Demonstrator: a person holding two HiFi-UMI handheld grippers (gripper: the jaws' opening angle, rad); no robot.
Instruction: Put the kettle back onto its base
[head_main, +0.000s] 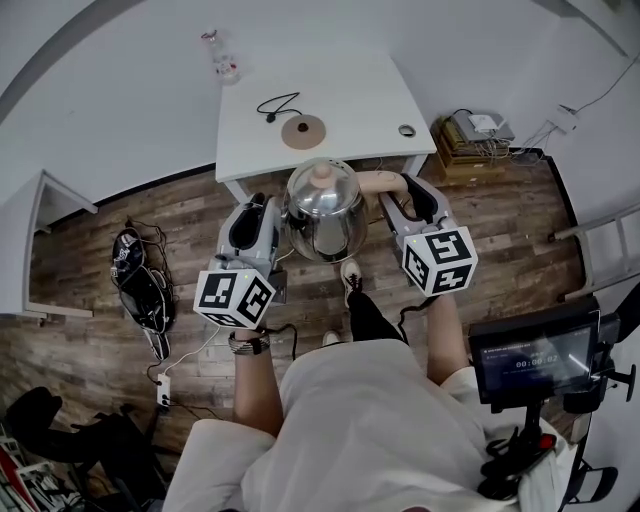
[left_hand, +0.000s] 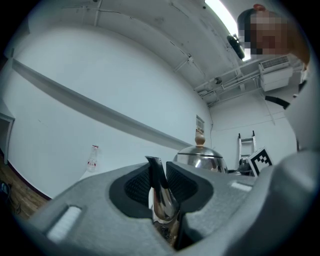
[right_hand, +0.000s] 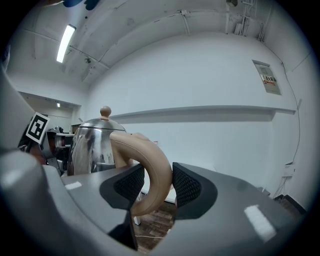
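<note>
Closest to the lens, the person's white shirt (head_main: 370, 430) is seen from above, and beyond it a white table (head_main: 350, 90) is set against the wall. A steel kettle (head_main: 322, 205) is held upright in the air between the two grippers, over the wooden floor just in front of the table's near edge. Its spout (left_hand: 162, 195) is pinched between the pads of the left gripper (left_hand: 160, 182), and its tan handle (right_hand: 150, 175) is clamped by the right gripper (right_hand: 159, 187). The round tan base (head_main: 303, 131) is found on the table, well apart from the kettle, with a black cable (head_main: 275, 104) coiled just beside it. The carry is judged to be about half done. To finish it well, the kettle should be kept level and both grips kept firm, since the smooth spout could slip. It should be brought over the table edge, centred above the base, and lowered straight down until it is seated flat. Neither grip should be released before the kettle is seen to rest squarely, and the cable should be kept from under it.
</note>
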